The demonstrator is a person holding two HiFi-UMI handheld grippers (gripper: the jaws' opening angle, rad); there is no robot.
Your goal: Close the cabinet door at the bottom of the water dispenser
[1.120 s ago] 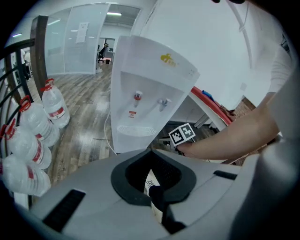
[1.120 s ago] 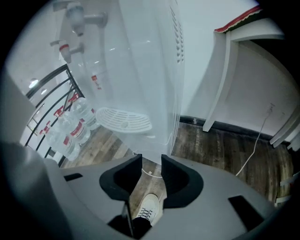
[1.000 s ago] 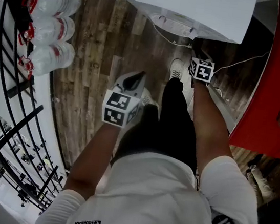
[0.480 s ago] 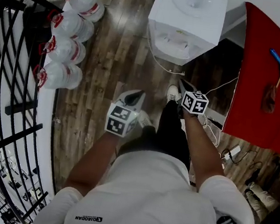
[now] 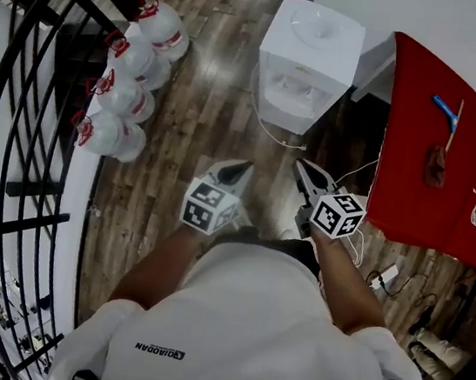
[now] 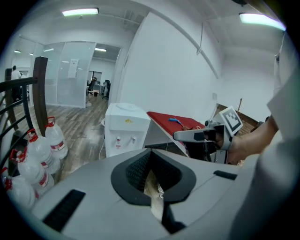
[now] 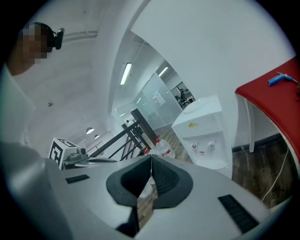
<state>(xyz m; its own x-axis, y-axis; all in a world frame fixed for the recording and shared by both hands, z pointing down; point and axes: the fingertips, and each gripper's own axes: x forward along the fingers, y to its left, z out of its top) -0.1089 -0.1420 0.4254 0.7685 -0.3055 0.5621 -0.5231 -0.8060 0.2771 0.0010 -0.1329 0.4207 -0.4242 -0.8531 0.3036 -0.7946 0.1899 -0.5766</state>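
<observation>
The white water dispenser [image 5: 307, 61] stands on the wood floor ahead of me, beside the red table. Its taps face me in the left gripper view [image 6: 123, 127] and the right gripper view [image 7: 204, 135]. Its lower cabinet door is hidden behind the gripper bodies there, and from above I cannot tell how it stands. My left gripper [image 5: 244, 168] [image 6: 151, 153] is shut with nothing in it and hangs well short of the dispenser. My right gripper [image 5: 301, 165] [image 7: 151, 157] is shut and empty too, raised in the air and apart from the dispenser.
Several large water bottles [image 5: 130, 73] lie along a black curved railing [image 5: 29, 112] at the left. A red table [image 5: 438, 143] with a blue tool and a white cord stands at the right. A cable [image 5: 272, 132] runs across the floor from the dispenser.
Both grippers have risen and drawn back from the dispenser's base, the right one most. The dispenser now looks smaller and farther away as the person straightens up.
</observation>
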